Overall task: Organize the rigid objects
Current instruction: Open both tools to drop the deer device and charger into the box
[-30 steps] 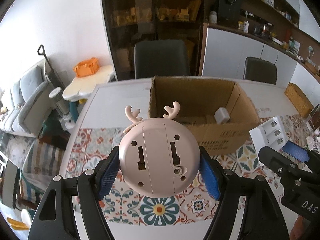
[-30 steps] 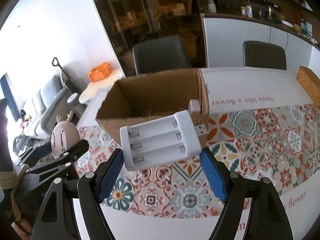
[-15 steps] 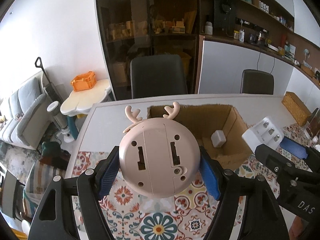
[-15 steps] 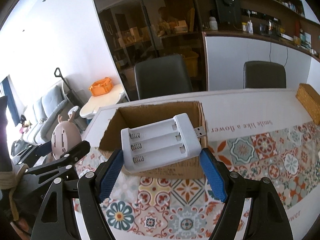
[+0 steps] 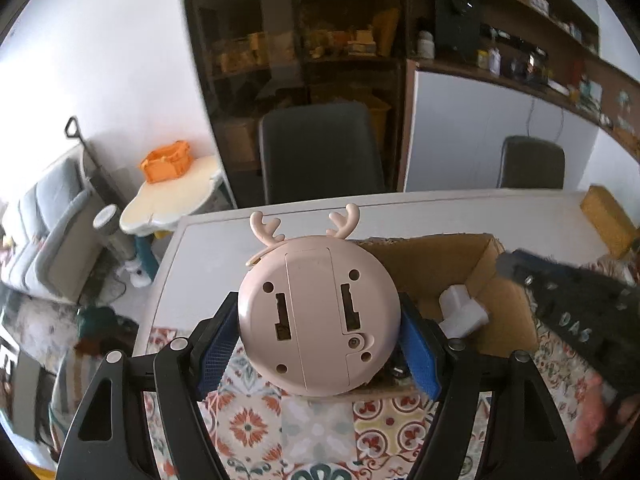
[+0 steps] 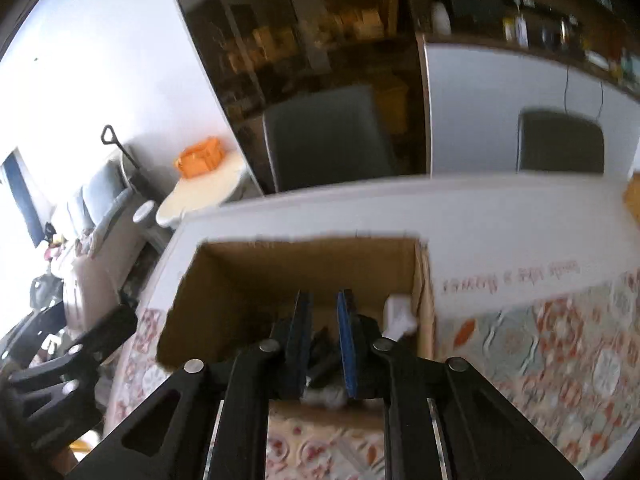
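While the left tool (image 5: 319, 354) is raised above the near edge of the cardboard box (image 5: 502, 308), its blue pads (image 5: 418, 354) are clenched on the sides of a round pink deer-antler gadget (image 5: 318, 316), whose flat back with two slots faces the camera and whose antlers point up. The right tool (image 6: 323, 344) points down over the box (image 6: 248, 276), its two blue pads (image 6: 347, 344) drawn close together with only a narrow gap and nothing between them; it grasps nothing.

In the left view the right tool (image 5: 576, 312) shows only as a dark blurred bar crossing the box's right side. The right view is smeared by motion, so the items on the box floor are hard to make out: dark shapes and a pale blur lie just past the fingertips, and I cannot tell what they are. A white blocky object (image 5: 464, 310) rests inside the box by its right wall; it also appears in the right view (image 6: 398, 316), partly cut by the box wall. The pink gadget covers the box's near-left corner in the left view.

The box stands on a table (image 5: 208, 244) covered partly by a patterned cloth (image 6: 540, 336). A dark chair (image 5: 320, 152) stands behind the table, a second chair (image 5: 532, 168) farther right, and an orange basket (image 5: 166, 162) sits on a small side table at left. A woven box (image 5: 608, 216) sits at the table's far right edge.
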